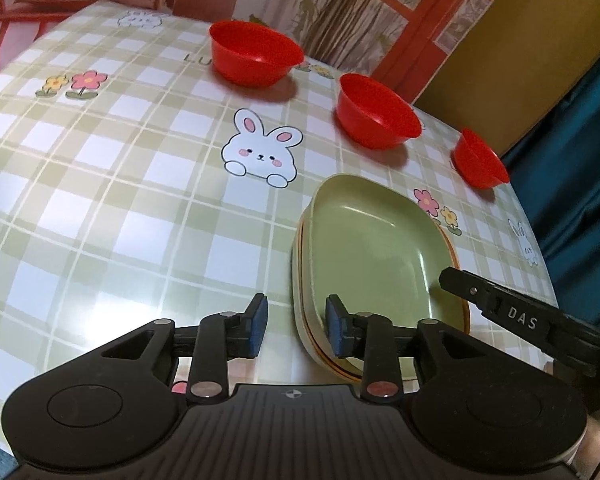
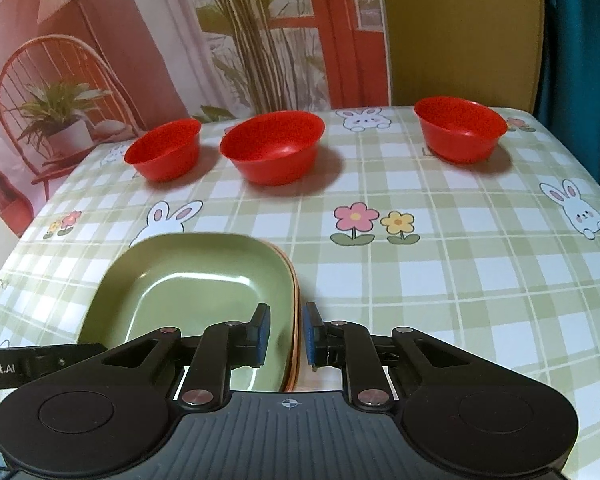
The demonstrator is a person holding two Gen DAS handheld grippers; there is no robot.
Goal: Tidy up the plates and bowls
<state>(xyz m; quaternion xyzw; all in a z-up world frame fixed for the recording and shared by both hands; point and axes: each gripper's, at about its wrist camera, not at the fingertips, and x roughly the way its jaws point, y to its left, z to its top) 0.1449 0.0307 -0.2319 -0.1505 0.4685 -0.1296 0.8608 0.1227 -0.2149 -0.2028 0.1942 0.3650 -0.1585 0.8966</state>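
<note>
Both the left gripper (image 1: 296, 330) and right gripper (image 2: 287, 334) straddle, jaws parted, opposite rims of the plate stack (image 2: 204, 276), likely light, stiff, slick plastic best pinched at its raised rim.

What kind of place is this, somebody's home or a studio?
Probably a staged dining corner rather than a real room. The table wears a plaid bunny-and-flower cloth with three red bowls and stacked green plates. Behind it hangs what looks like a printed backdrop showing a chair and plants.

Both wrist views face plates (image 1: 374, 248) closely, opposite sides.
</note>
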